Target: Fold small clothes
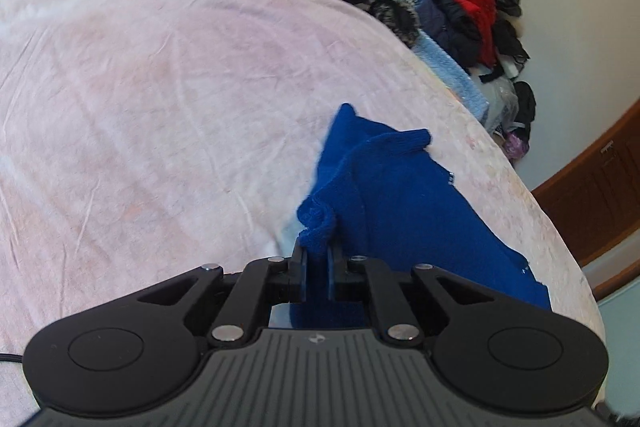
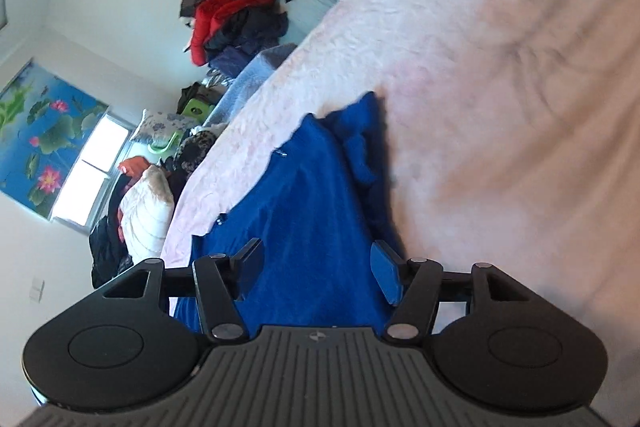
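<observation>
Left gripper (image 1: 316,259): fingers pinched shut on a bunched edge of the blue knit garment (image 1: 400,203), likely to lift it for a fold. Garment lies on the pink bed (image 1: 160,87), running toward 1 o'clock. Right gripper (image 2: 318,267): fingers half open over the cloth, gripping nothing.

Soft daylight fills both views, coming from a window (image 2: 94,171) that is blown out white at the left of the right wrist view. The fisheye lenses bow the bed (image 1: 160,87) edge and walls and darken the corners. Motion blur smears the bed's far side in the right wrist view and the clothes pile (image 1: 472,15).
</observation>
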Motion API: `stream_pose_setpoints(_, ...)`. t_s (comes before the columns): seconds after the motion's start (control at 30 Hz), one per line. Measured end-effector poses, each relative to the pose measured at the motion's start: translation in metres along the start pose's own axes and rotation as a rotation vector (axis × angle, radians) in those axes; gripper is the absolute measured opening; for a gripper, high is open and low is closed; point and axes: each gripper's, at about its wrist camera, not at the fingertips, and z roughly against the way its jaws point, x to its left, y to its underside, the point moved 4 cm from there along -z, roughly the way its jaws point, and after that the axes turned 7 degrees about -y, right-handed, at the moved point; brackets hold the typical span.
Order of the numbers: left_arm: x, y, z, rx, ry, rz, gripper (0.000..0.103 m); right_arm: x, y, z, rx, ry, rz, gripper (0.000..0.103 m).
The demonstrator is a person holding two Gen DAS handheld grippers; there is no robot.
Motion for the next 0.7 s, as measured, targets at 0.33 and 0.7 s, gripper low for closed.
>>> stream_pose_setpoints(0.33, -0.034, 0.041, -0.004, 0.029, 0.057, -0.052, 0.009, 0.184, 0.024, -0.212, 0.627, -0.059, 0.383, 0.076)
stream_pose_setpoints(0.7, -0.031, 0.051, -0.009, 0.08, 0.103, -0.011, 0.008, 0.25, 0.122, -0.334, 0.871, 0.194, 0.714, 0.077)
